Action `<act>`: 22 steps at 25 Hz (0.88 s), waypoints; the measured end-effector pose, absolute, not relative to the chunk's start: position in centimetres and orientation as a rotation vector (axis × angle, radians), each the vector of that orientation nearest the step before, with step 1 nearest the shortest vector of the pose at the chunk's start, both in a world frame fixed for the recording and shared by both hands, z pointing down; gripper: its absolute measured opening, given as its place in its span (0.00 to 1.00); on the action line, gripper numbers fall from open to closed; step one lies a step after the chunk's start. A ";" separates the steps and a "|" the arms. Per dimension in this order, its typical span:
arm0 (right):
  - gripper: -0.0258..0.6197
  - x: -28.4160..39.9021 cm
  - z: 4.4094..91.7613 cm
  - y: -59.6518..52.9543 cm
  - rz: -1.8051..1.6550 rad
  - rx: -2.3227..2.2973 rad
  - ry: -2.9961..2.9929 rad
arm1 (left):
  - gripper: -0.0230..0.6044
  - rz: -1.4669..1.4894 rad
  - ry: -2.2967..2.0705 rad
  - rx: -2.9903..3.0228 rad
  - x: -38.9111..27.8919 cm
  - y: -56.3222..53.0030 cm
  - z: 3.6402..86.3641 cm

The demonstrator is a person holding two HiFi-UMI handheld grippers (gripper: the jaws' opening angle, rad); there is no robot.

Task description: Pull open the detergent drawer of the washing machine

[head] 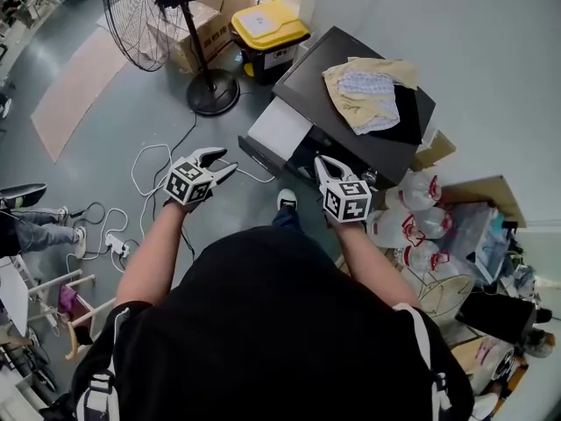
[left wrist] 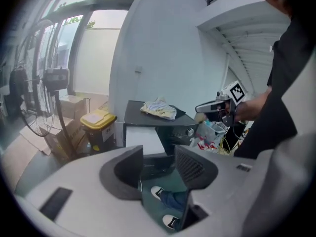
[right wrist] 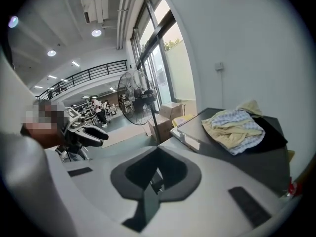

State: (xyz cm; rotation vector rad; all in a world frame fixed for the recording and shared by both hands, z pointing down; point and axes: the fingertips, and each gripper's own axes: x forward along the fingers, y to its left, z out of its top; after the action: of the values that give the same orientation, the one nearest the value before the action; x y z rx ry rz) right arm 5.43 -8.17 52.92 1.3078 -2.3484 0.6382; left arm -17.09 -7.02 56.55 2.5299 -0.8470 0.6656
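The washing machine (head: 386,143) has a dark top and stands against the wall, with crumpled clothes (head: 368,90) lying on it. Its white panel (head: 280,128) faces me, and below that a dark drawer-like part (head: 261,158) juts out toward the floor. My left gripper (head: 226,162) hangs in the air just left of that part with its jaws apart and nothing between them. My right gripper (head: 320,161) is shut and empty, held over the machine's near corner and touching nothing. The left gripper view shows the machine (left wrist: 140,141) beyond the open left gripper (left wrist: 159,169).
A standing fan (head: 145,7), cardboard boxes (head: 206,24) and a yellow-lidded bin (head: 267,29) stand left of the machine. Cables (head: 149,169) and a power strip (head: 116,246) lie on the floor. Plastic bags (head: 412,213) and clutter pile up at the right.
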 end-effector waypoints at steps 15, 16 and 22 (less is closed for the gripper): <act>0.04 6.2 50.4 -7.7 0.624 1.377 -2.377 | 0.32 0.614 -0.877 2.563 -18.2 -6.6 53.7; 0.04 6.3 50.4 -7.7 0.625 1.381 -2.376 | 0.32 0.615 -0.877 2.565 -18.2 -6.6 53.8; 0.04 6.9 50.4 -7.3 0.633 1.396 -2.369 | 0.29 0.623 -0.869 2.564 -18.0 -6.3 54.1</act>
State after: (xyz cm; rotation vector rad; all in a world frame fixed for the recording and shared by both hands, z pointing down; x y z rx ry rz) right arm 6.89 -7.32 50.43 1.3962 -2.3688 0.6332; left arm -17.98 -6.26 54.07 2.5645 -0.8686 0.6226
